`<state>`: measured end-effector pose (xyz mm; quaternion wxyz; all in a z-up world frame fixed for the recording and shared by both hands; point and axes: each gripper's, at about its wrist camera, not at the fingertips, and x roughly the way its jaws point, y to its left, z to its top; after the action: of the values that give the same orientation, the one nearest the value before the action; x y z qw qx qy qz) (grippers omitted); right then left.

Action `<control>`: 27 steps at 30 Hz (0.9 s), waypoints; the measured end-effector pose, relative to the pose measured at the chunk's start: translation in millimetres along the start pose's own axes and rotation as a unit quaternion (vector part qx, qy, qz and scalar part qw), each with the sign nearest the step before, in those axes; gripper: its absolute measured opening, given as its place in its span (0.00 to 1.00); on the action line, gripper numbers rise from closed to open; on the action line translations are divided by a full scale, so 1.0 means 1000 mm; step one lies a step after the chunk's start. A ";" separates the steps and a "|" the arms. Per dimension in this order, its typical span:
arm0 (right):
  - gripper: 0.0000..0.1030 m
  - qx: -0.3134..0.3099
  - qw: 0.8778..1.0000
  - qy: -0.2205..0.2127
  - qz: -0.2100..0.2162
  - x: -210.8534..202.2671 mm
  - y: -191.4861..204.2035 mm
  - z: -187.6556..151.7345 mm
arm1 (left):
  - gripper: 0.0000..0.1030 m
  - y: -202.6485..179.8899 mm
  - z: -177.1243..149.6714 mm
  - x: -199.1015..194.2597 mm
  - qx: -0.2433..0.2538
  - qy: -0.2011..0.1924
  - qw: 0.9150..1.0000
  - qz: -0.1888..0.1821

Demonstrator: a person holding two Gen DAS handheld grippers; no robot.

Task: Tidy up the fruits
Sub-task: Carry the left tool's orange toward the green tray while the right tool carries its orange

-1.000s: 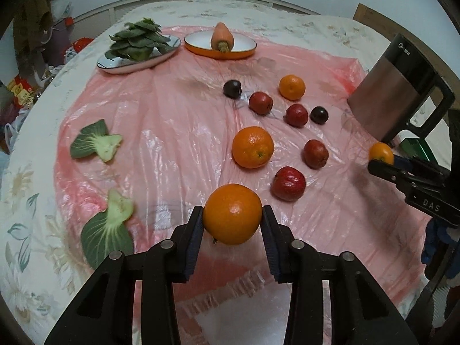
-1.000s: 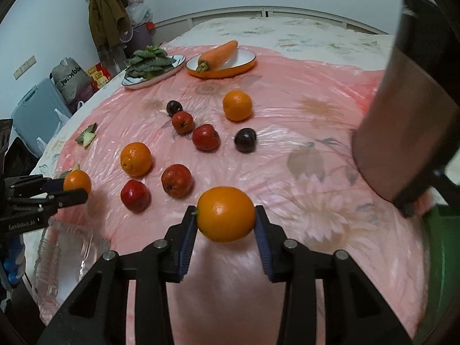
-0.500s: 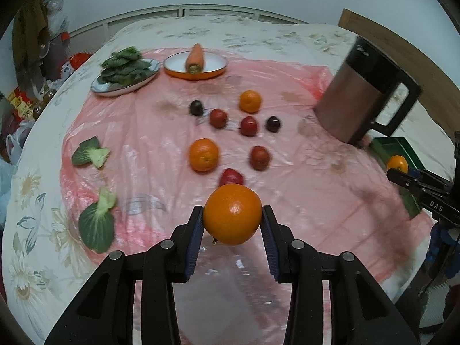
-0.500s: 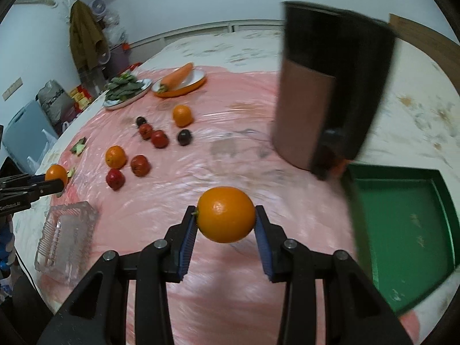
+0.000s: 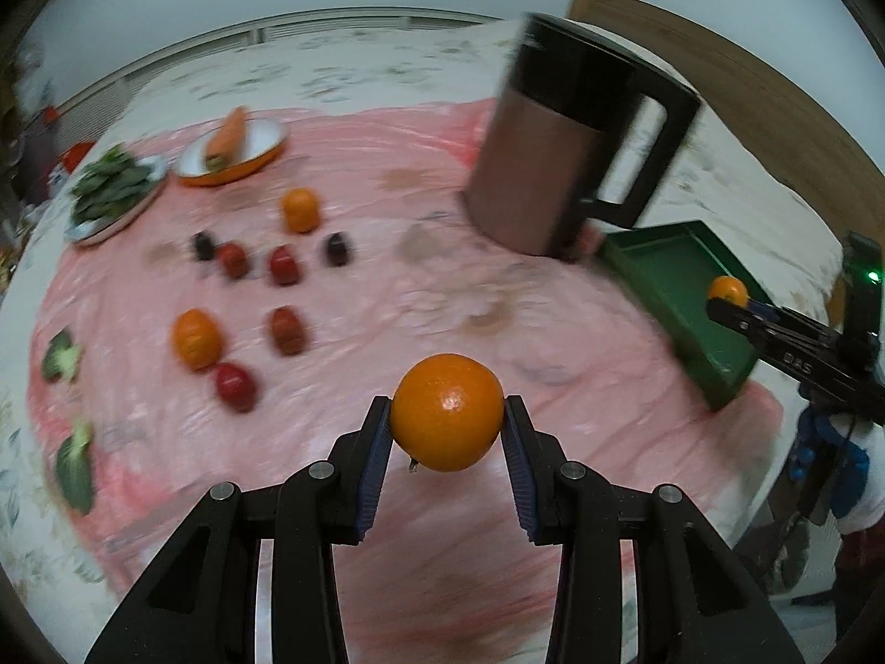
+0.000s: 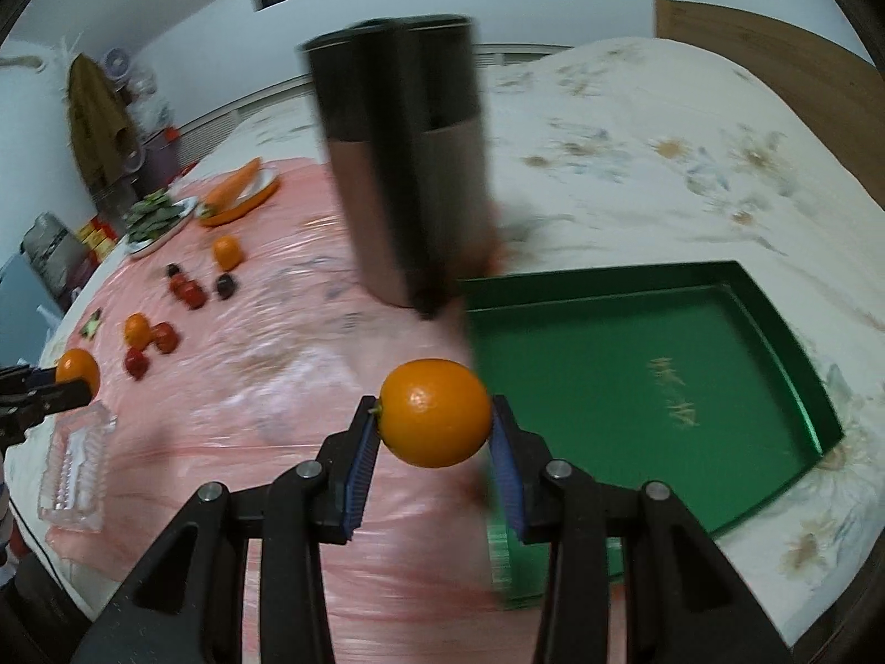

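Observation:
My left gripper is shut on an orange and holds it above the pink sheet. My right gripper is shut on another orange, held at the near left edge of the green tray. In the left wrist view the right gripper's orange hangs over the green tray. Two more oranges, several red fruits such as one and two dark plums lie on the sheet.
A tall brown and black kettle stands just left of the tray. A plate of greens and an orange dish with a carrot sit far back. A clear plastic box lies at the near left edge. Loose bok choy pieces lie left.
Both grippers have swung to the right with their oranges. The right gripper now reaches the green tray's edge; the left has turned away from the fruit group toward the kettle and tray.

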<state>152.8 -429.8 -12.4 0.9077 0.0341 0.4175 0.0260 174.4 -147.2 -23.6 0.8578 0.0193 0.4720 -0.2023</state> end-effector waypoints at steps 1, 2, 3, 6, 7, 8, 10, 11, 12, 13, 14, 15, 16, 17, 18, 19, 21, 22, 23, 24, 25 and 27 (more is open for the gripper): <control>0.40 0.004 1.000 -0.001 -0.004 0.000 -0.007 0.000 | 0.33 -0.010 0.003 0.004 0.006 0.001 1.000 -0.006; 0.40 0.009 1.000 -0.002 -0.010 0.001 -0.017 0.000 | 0.33 -0.023 0.008 0.010 0.013 0.004 1.000 -0.015; 0.40 0.014 1.000 -0.003 -0.015 0.001 -0.026 -0.001 | 0.33 -0.032 0.012 0.013 0.016 0.005 1.000 -0.021; 0.40 0.031 0.999 -0.004 -0.032 0.005 -0.055 -0.002 | 0.33 -0.062 0.025 0.027 0.027 0.009 0.999 -0.043; 0.40 0.036 0.999 -0.004 -0.036 0.007 -0.063 -0.002 | 0.33 -0.070 0.028 0.030 0.030 0.010 0.998 -0.049; 0.40 0.040 0.998 -0.005 -0.042 0.009 -0.072 -0.003 | 0.33 -0.081 0.033 0.034 0.036 0.011 0.998 -0.054; 0.40 0.049 0.997 -0.005 -0.051 0.013 -0.088 -0.003 | 0.33 -0.102 0.040 0.043 0.046 0.015 0.997 -0.066; 0.40 0.053 0.997 -0.005 -0.057 0.015 -0.097 -0.003 | 0.33 -0.114 0.044 0.048 0.051 0.017 0.996 -0.072; 0.40 0.057 0.996 -0.005 -0.062 0.017 -0.105 -0.003 | 0.33 -0.125 0.047 0.052 0.057 0.019 0.995 -0.077; 0.40 0.061 0.996 -0.006 -0.067 0.018 -0.113 -0.003 | 0.33 -0.136 0.050 0.057 0.064 0.021 0.994 -0.080; 0.40 0.065 0.995 -0.006 -0.073 0.020 -0.121 -0.004 | 0.33 -0.148 0.052 0.062 0.074 0.024 0.994 -0.083; 0.40 0.069 0.995 -0.006 -0.079 0.022 -0.128 -0.004 | 0.33 -0.160 0.053 0.068 0.083 0.029 0.993 -0.084; 0.40 0.073 0.994 -0.006 -0.087 0.025 -0.137 -0.006 | 0.33 -0.170 0.054 0.074 0.090 0.034 0.992 -0.087; 0.40 0.077 0.993 -0.006 -0.090 0.026 -0.143 -0.007 | 0.33 -0.182 0.054 0.080 0.097 0.040 0.990 -0.091; 0.40 0.081 0.992 -0.007 -0.093 0.028 -0.149 -0.008 | 0.33 -0.192 0.055 0.086 0.105 0.044 0.989 -0.093; 0.40 0.084 0.992 -0.008 -0.096 0.029 -0.154 -0.009 | 0.33 -0.203 0.056 0.091 0.114 0.048 0.988 -0.096; 0.40 0.085 0.991 -0.008 -0.105 0.033 -0.162 -0.011 | 0.33 -0.219 0.057 0.101 0.127 0.055 0.985 -0.101; 0.40 0.087 0.990 -0.010 -0.107 0.035 -0.165 -0.012 | 0.33 -0.226 0.057 0.106 0.132 0.059 0.984 -0.104; 0.40 0.089 0.990 -0.012 -0.108 0.035 -0.168 -0.014 | 0.33 -0.233 0.057 0.111 0.137 0.063 0.983 -0.106; 0.40 0.091 0.990 -0.013 -0.109 0.036 -0.170 -0.016 | 0.34 -0.238 0.057 0.117 0.141 0.066 0.982 -0.104; 0.40 0.093 0.990 -0.014 -0.109 0.037 -0.172 -0.017 | 0.34 -0.243 0.057 0.124 0.142 0.071 0.982 -0.101; 0.40 0.095 0.989 -0.011 -0.112 0.039 -0.175 -0.020 | 0.33 -0.248 0.056 0.136 0.140 0.083 0.981 -0.102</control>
<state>166.5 -600.3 -69.8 0.9022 0.0736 0.4089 -0.1160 192.9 -432.0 -65.1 0.7793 0.1080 0.5083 -0.3502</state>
